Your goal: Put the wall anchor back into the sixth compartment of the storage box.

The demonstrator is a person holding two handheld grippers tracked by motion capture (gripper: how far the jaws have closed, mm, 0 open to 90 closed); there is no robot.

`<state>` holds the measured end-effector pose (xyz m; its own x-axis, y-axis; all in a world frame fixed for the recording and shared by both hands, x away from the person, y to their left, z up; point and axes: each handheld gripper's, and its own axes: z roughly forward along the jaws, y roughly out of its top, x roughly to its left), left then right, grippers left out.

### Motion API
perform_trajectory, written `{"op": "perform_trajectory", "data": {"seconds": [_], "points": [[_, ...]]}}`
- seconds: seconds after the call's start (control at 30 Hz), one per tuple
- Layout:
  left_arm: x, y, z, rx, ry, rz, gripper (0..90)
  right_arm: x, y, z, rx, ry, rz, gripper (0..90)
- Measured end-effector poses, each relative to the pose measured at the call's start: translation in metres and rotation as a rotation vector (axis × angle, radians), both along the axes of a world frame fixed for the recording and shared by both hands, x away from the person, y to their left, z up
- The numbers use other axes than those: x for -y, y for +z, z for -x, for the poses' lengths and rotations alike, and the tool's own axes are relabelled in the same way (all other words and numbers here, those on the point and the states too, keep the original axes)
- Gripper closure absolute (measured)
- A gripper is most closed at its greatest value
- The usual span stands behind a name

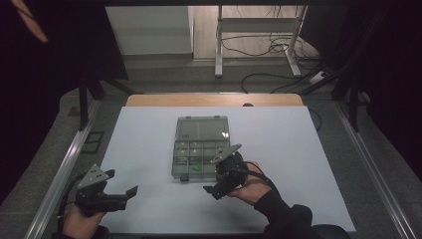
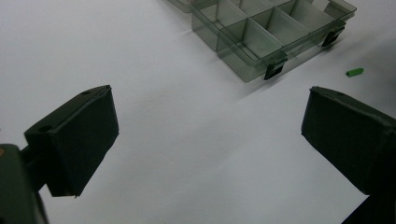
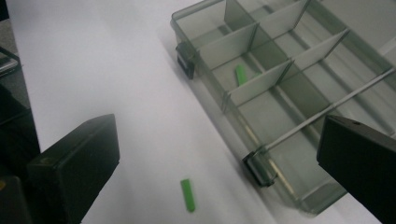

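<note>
A clear plastic compartment box lies open in the middle of the white mat, its lid folded back. One small green piece rests in a near-row compartment of the box. Another green piece lies on the mat just in front of the box's latch side; it also shows in the left gripper view, to the right of the box. My right gripper hovers at the box's near edge, open and holding nothing. My left gripper is open over bare mat at the near left.
The white mat lies on a wooden table. Metal rails run along both sides. Cables and a white frame stand on the floor beyond the far edge.
</note>
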<state>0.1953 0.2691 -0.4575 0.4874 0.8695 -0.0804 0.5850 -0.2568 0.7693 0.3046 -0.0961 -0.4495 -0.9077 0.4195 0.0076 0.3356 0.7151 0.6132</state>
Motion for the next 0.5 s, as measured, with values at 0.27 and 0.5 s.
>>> {"op": "perform_trajectory", "data": {"seconds": [0.27, 0.5], "points": [[0.000, 0.000, 0.000, 0.002, 0.001, 0.005, 4.4, 0.004, -0.001, 0.007, -0.018, -0.021, 0.021, 0.3], [0.000, 0.000, 0.000, 0.001, 0.001, 0.004, 4.4, 0.011, -0.005, 0.010, -0.012, -0.053, 0.045, 7.5]]}}
